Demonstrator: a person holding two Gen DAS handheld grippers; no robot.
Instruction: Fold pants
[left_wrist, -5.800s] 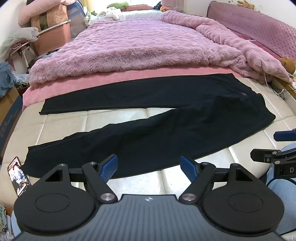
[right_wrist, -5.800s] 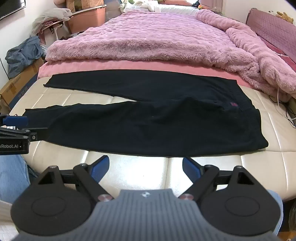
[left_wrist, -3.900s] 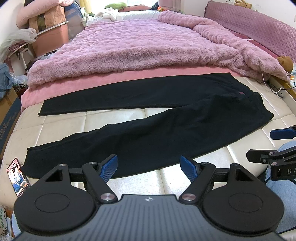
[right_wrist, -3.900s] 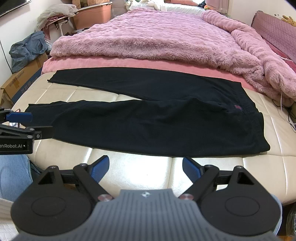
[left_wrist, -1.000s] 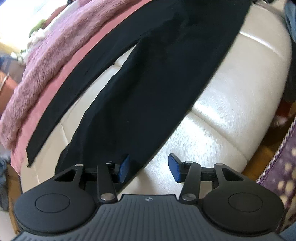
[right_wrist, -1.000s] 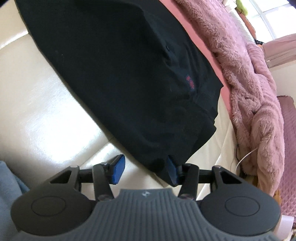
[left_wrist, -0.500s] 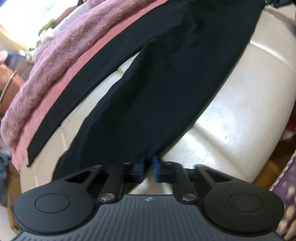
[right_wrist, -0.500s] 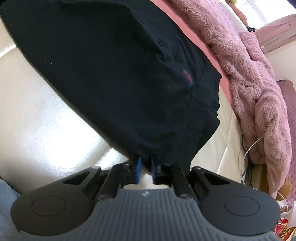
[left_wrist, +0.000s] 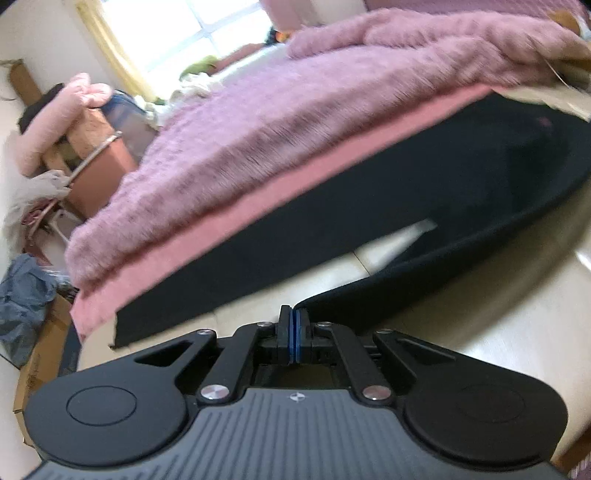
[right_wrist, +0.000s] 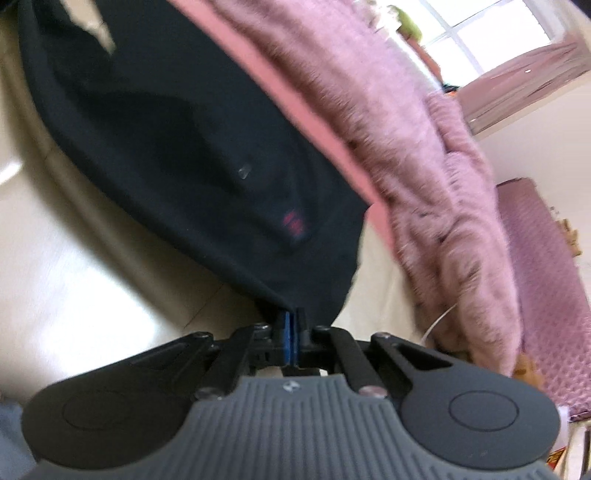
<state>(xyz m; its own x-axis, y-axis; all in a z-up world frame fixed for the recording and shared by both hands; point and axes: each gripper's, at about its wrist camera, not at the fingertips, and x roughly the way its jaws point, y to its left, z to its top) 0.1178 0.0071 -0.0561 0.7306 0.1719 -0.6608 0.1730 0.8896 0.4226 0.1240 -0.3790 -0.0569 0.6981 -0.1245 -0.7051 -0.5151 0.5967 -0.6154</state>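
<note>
The black pants lie across the cream mattress. My left gripper is shut on the hem of the near leg and holds it raised; that leg curves away to the right. My right gripper is shut on the near waist corner of the pants, lifted off the mattress. A small red mark shows near the waistband. The far leg lies flat against the pink sheet.
A fluffy purple blanket covers the far part of the bed, also in the right wrist view. Boxes and a bundle of clothes stand on the floor at the left. A white cable hangs at the bed's right side.
Both grippers, shut on the pants half a second ago, have lifted their edges off the mattress and swung towards the far side of the bed. The near leg now curls upward.
</note>
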